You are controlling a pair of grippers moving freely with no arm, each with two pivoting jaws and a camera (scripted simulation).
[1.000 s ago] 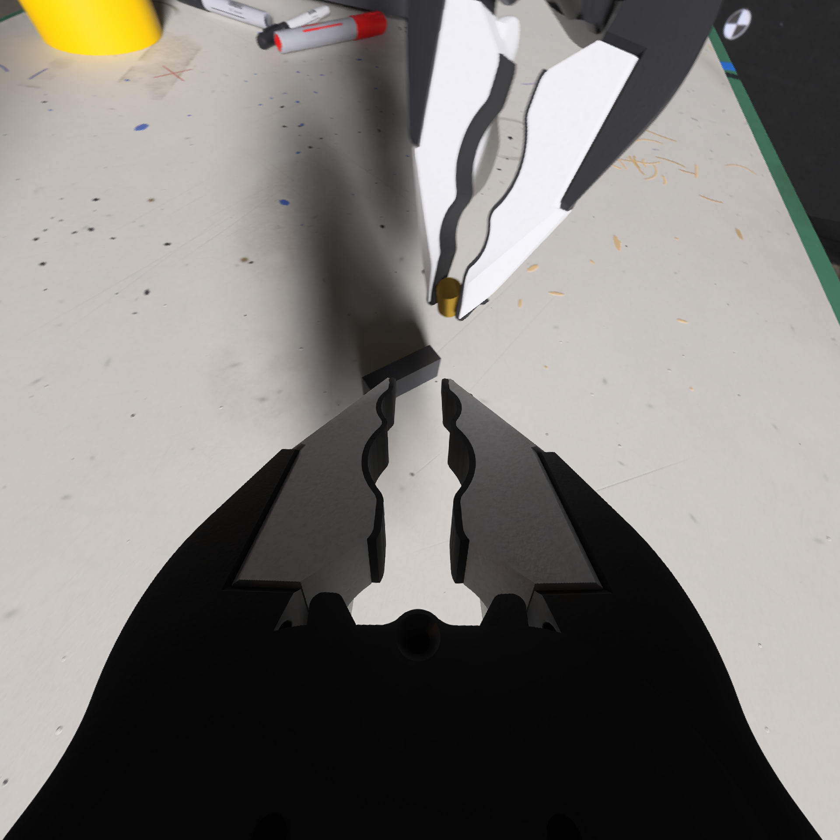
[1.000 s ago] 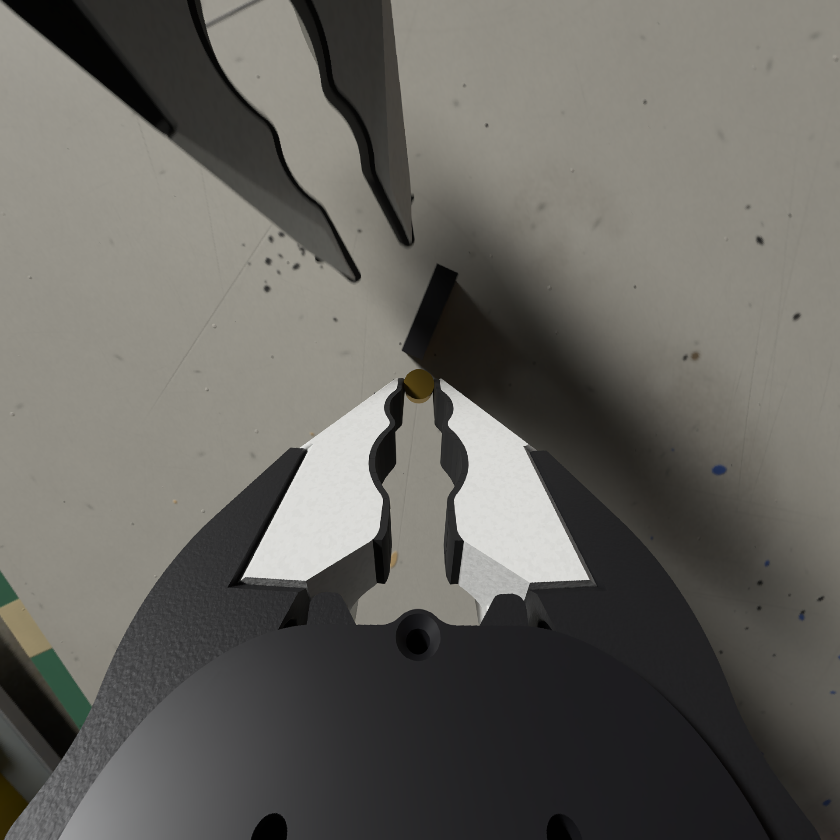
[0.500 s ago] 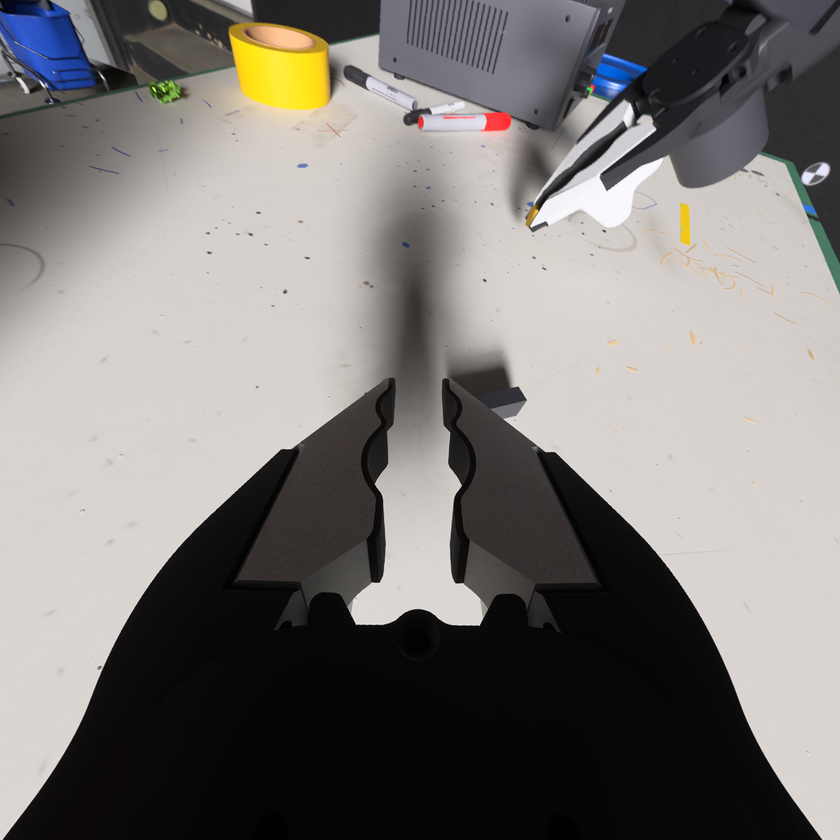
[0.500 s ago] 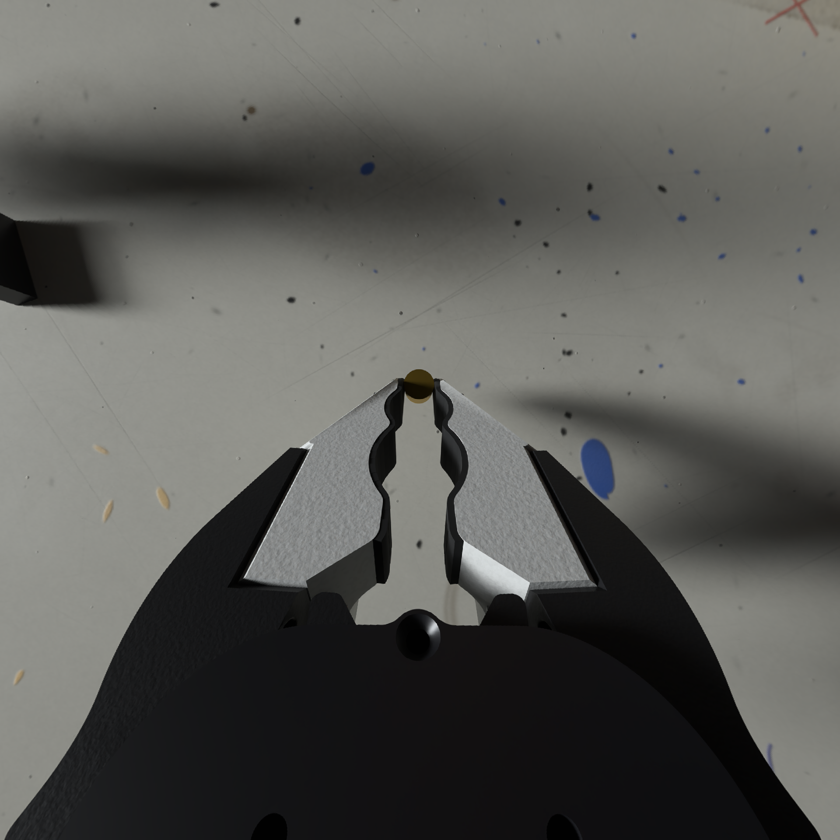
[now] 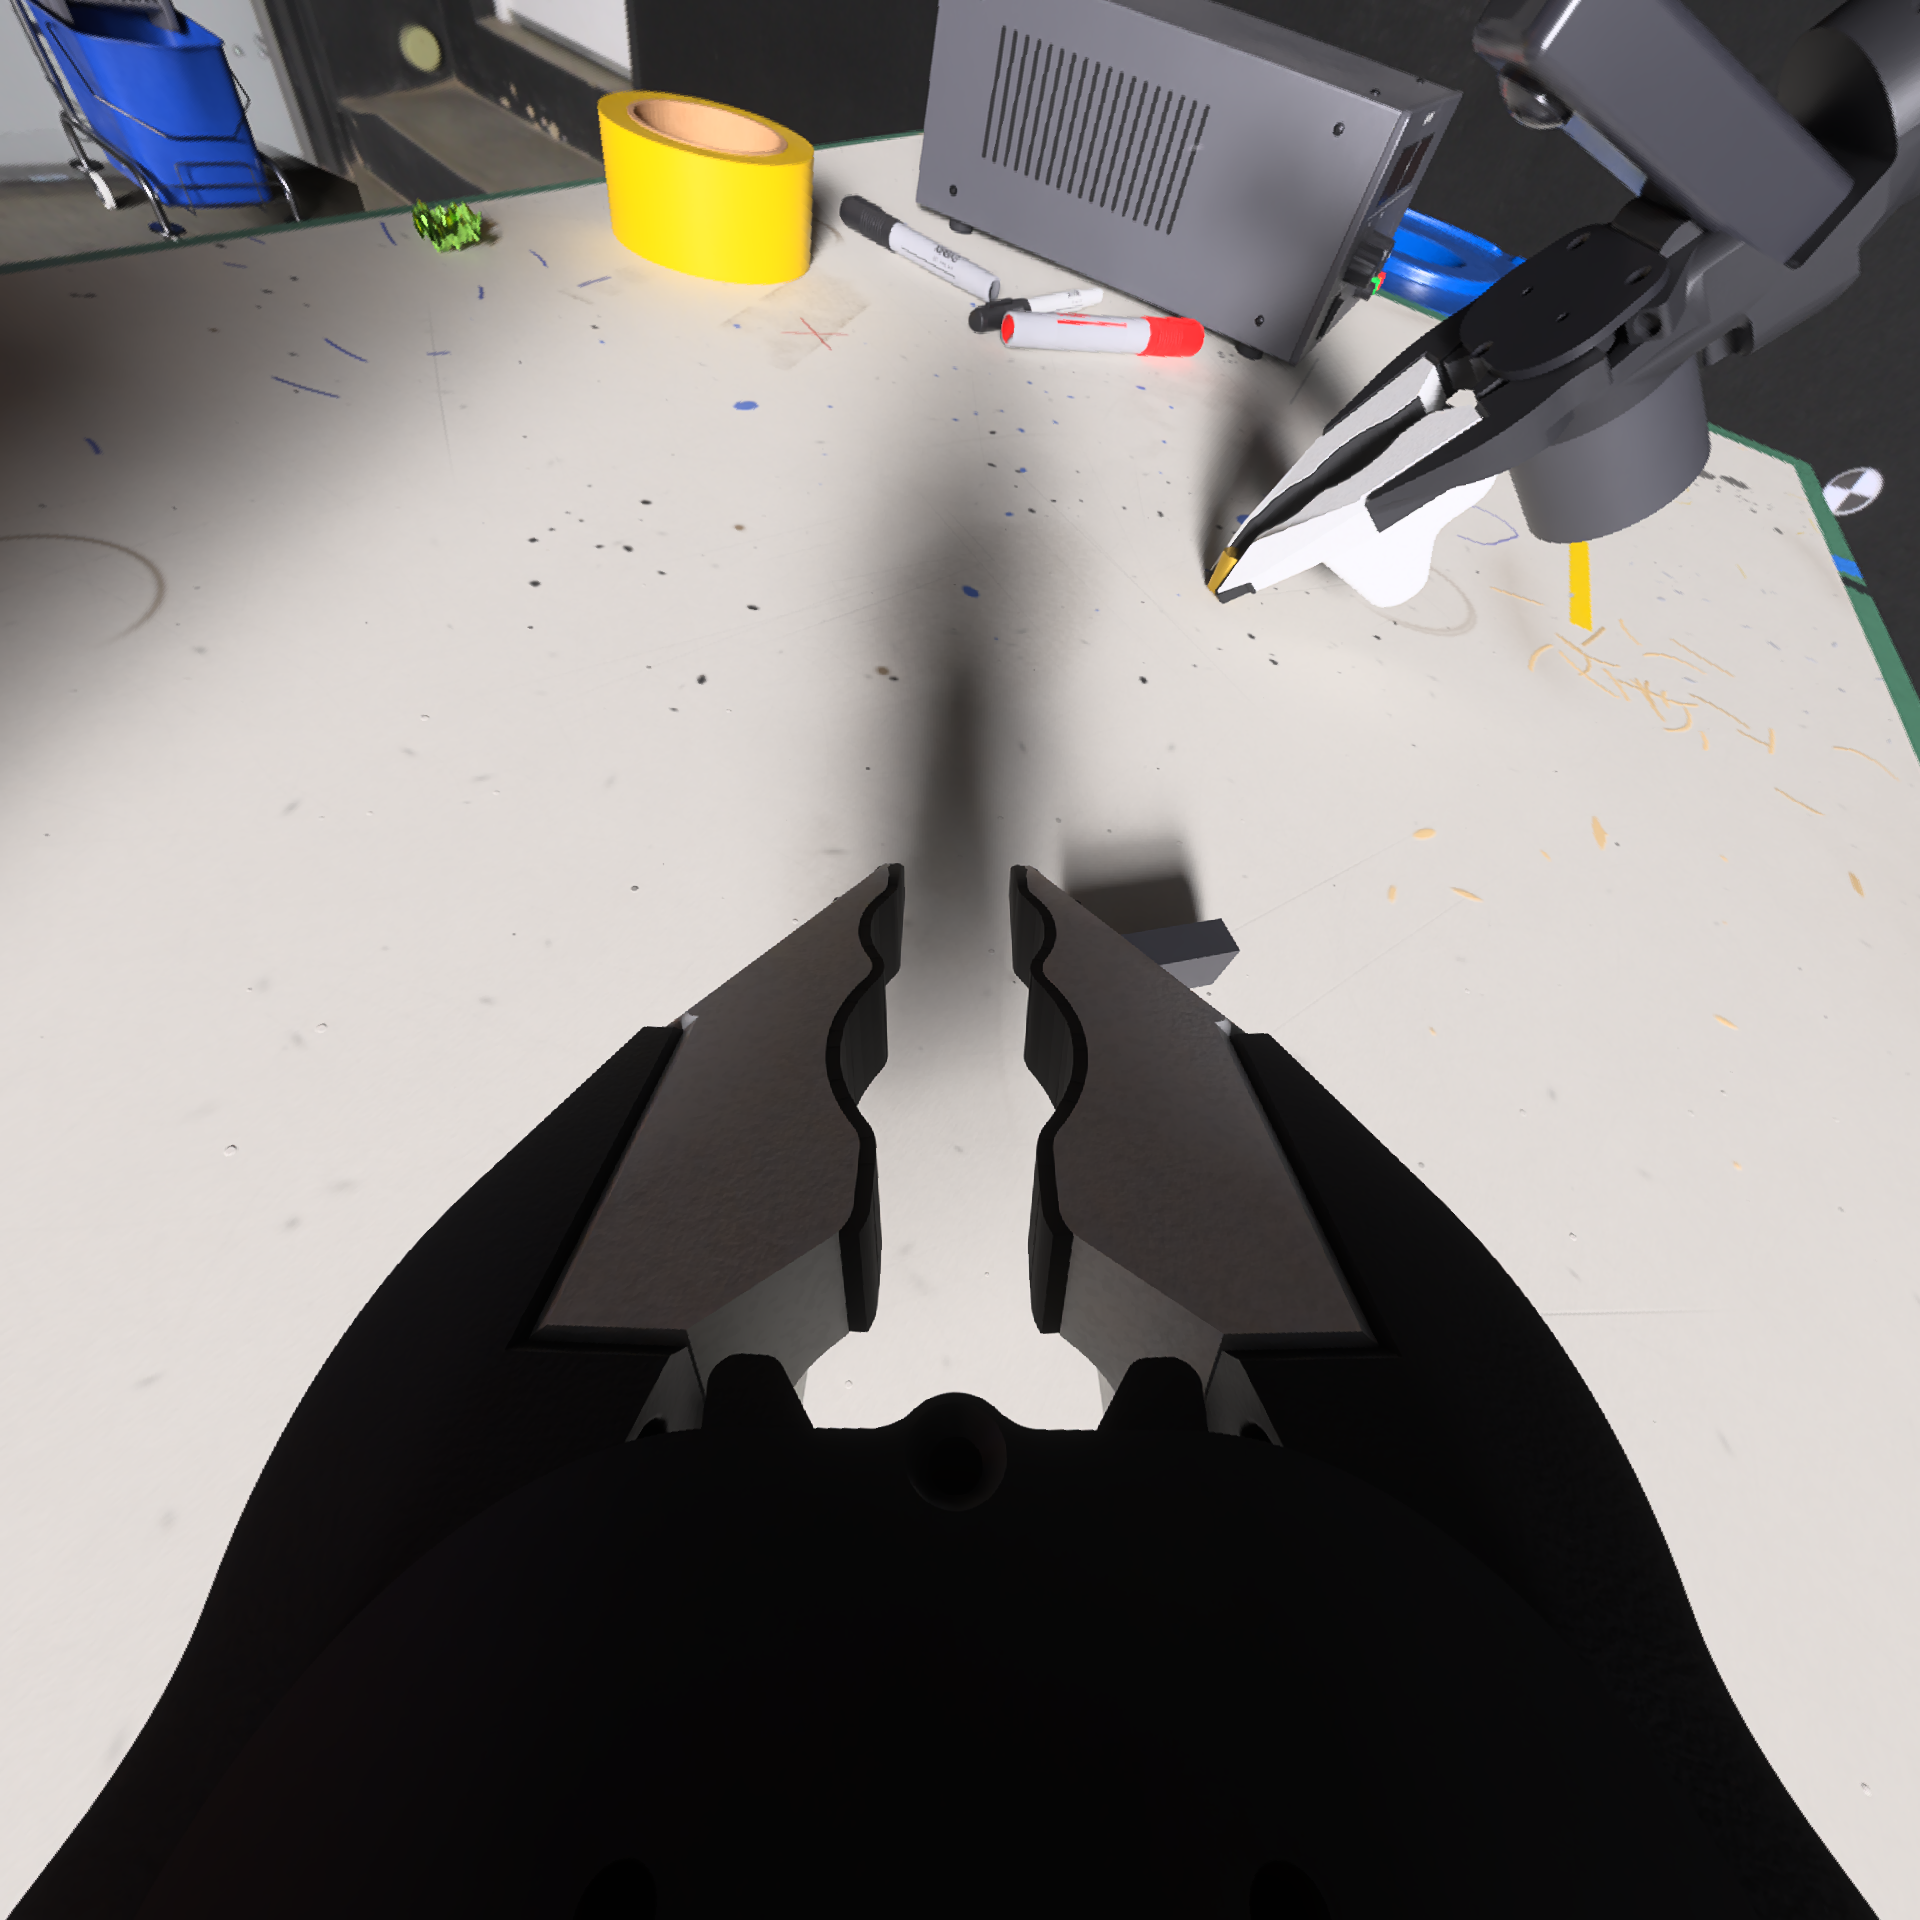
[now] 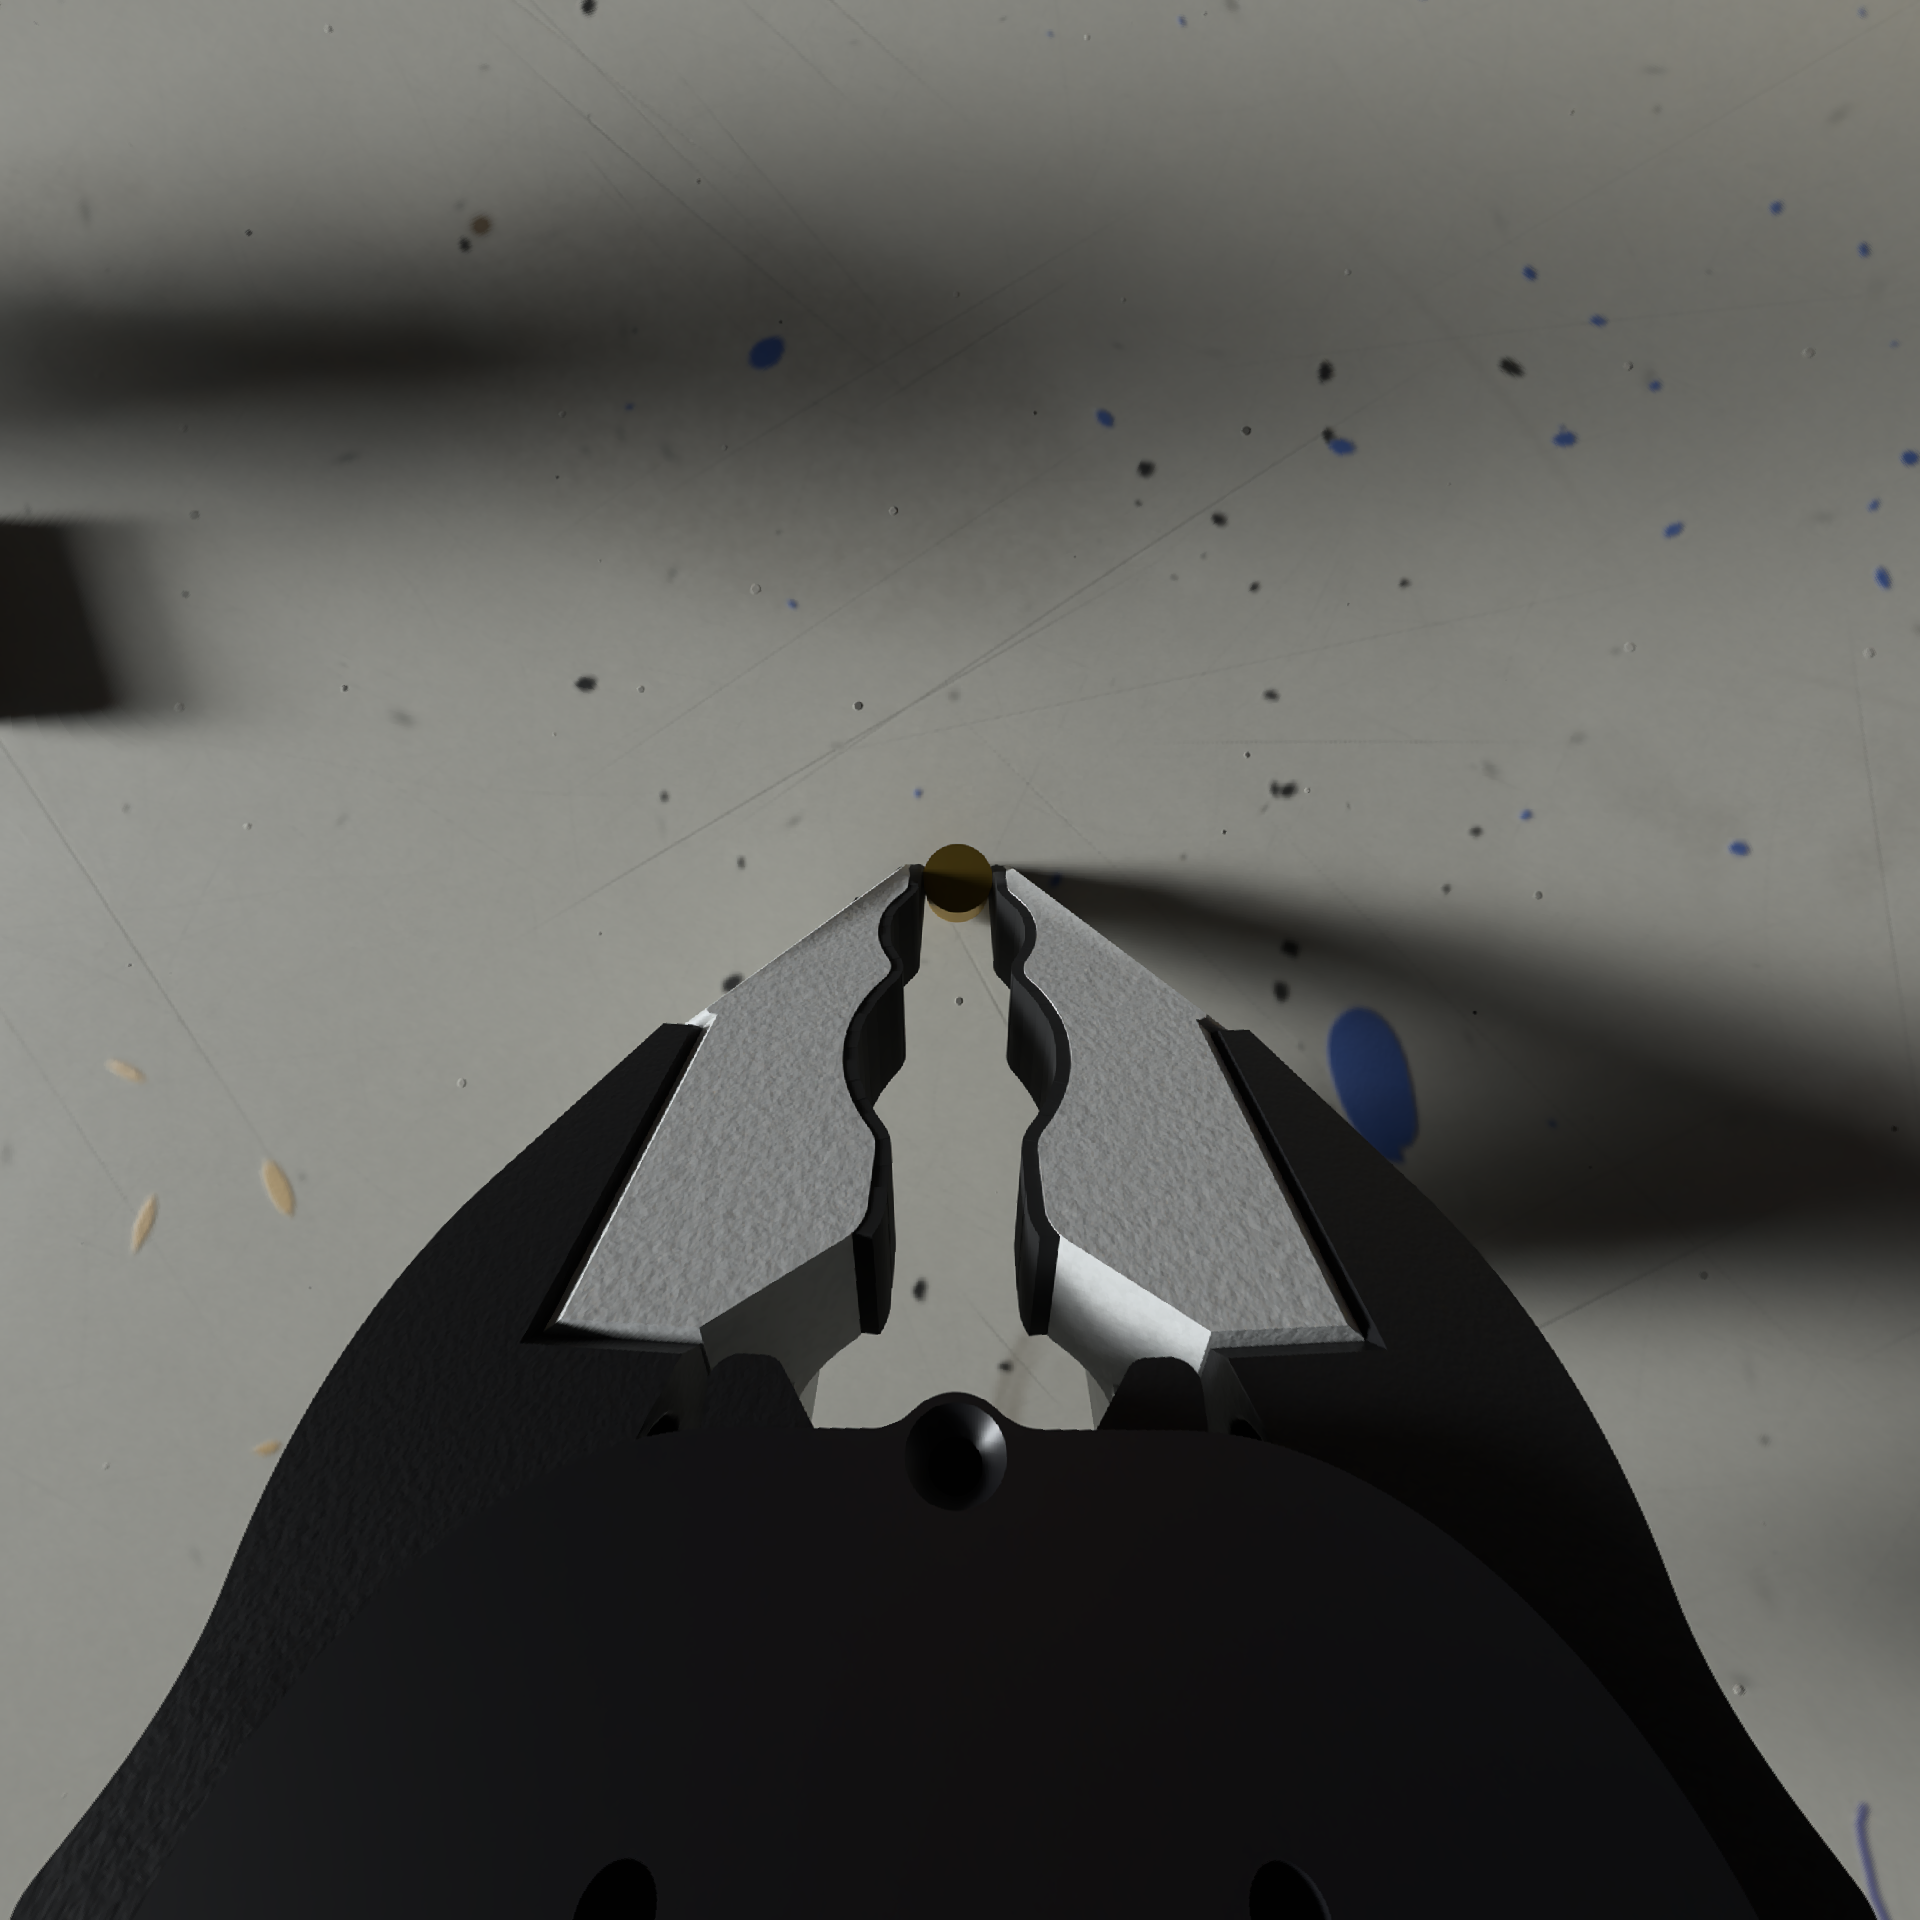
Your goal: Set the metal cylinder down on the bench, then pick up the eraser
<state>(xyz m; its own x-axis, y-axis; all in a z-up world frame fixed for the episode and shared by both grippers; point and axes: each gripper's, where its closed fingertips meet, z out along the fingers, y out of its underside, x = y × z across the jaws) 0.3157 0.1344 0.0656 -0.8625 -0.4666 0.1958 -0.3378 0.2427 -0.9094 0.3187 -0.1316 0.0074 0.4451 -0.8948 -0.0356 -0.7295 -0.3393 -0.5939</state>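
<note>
The metal cylinder [image 6: 956, 878] is small and brass-coloured. My right gripper [image 6: 956, 896] is shut on it at the fingertips, low over the bench. I cannot tell whether the cylinder touches the surface. In the left wrist view the right gripper [image 5: 1224, 582] is at the far right with the cylinder [image 5: 1221, 568] at its tip. The eraser [image 5: 1195, 943] is a dark grey block lying on the bench, just right of my left gripper [image 5: 958, 883] and partly hidden by its right finger. The left gripper is open and empty above the bench.
At the back stand a yellow tape roll [image 5: 707, 192], a grey vented box [image 5: 1143, 166] and several markers [image 5: 1101, 335]. Wood shavings [image 5: 1662, 707] lie at the right near the bench's green edge [image 5: 1881, 665]. A blue basket [image 5: 156, 114] is beyond the bench.
The right gripper carried the cylinder away from the eraser to the far right and now sits lower. The left gripper pulled back, leaving the eraser beside its right finger. The eraser stayed put.
</note>
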